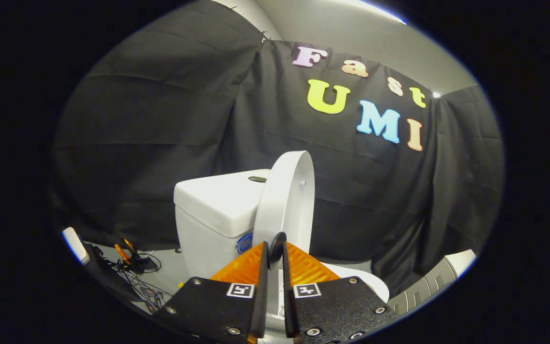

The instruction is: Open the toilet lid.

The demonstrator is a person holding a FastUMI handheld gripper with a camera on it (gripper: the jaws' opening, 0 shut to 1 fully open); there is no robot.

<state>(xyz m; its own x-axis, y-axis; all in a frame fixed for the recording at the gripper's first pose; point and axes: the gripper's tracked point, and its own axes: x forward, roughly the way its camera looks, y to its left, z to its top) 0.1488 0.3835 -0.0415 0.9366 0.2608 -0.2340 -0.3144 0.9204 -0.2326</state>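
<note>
presently: toilet lid [287, 200] raised near upright against tank [217, 200], just beyond gripper [275, 251], fingers narrowed to a slit, gripping nothing evident. advice: nudge gently back, avoid slamming.

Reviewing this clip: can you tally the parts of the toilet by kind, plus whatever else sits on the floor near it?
White ceramic toilet tank: 1
White plastic toilet lid, raised upright: 1
White toilet bowl rim: 1
Tangle of dark cables on the floor: 1
Gripper, fingers nearly closed around a small dark disc: 1
Total: 5
</note>
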